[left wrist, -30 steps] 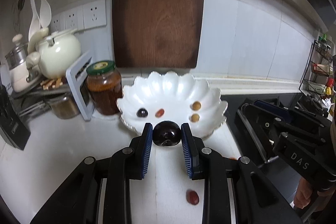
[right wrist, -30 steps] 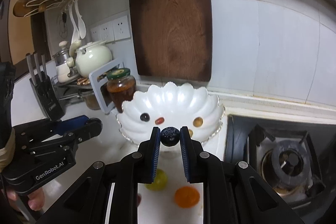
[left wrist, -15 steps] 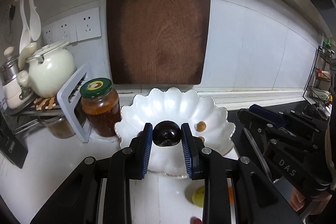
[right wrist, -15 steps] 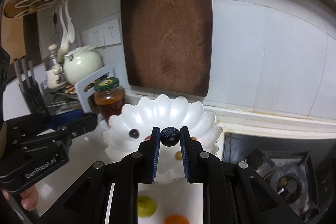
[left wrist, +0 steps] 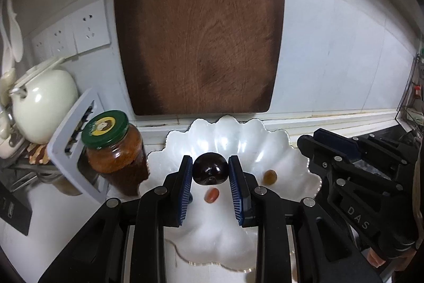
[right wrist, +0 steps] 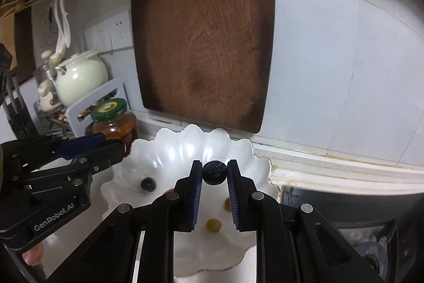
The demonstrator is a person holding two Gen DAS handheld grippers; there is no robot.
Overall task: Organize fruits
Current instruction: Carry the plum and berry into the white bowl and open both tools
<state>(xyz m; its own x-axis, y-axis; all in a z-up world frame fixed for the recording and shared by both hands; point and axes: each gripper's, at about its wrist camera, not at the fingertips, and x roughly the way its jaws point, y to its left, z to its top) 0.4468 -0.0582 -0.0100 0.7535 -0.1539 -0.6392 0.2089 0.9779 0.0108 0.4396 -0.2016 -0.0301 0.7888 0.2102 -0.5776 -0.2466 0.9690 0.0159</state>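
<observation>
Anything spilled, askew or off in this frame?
Nothing stands out. The scalloped white bowl sits flat with small fruits inside; the left gripper holds a dark glossy plum, and the right gripper holds a dark bumpy berry above it.

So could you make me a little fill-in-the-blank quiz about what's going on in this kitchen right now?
1. The left gripper pinches a dark, glossy ____.
2. Both grippers hover over a white scalloped ____.
3. The jar beside it has a ____ lid.
4. The right gripper grips a small dark, bumpy berry between ____ pads.

Missing words: fruit; bowl; green; blue
</observation>
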